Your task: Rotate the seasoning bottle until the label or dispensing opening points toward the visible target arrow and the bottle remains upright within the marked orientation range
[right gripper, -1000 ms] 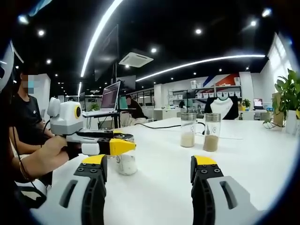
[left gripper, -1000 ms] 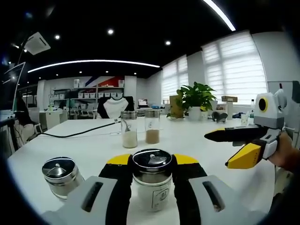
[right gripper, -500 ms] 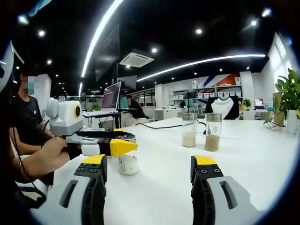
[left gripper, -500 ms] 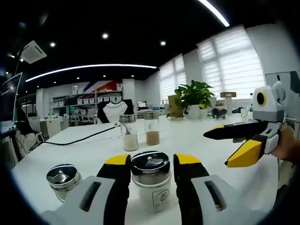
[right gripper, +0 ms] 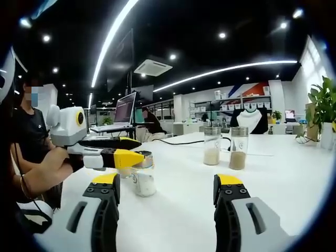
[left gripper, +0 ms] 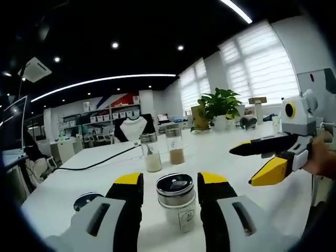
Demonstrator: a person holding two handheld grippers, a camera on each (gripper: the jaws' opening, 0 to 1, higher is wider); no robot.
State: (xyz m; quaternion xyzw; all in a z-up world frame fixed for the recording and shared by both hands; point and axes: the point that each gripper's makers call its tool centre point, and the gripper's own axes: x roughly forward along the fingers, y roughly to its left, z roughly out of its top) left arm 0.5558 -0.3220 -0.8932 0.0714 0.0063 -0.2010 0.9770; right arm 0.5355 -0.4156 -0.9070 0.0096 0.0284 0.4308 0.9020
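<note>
Round glass seasoning bottle point(left gripper: 177, 203), metal lid point(left gripper: 175, 185)

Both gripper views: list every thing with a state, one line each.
left gripper: shut on seasoning bottle.
seasoning bottle: upright, lid on, between the jaws.
second shaker: upright on table, free.
two tall jars: upright, partly filled.
right gripper: open, holding nothing.

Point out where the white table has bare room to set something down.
Bare table lies ahead of the right gripper, right of the two tall jars. It is crowded around the seasoning bottle between the left gripper fingers, with another shaker beside.
</note>
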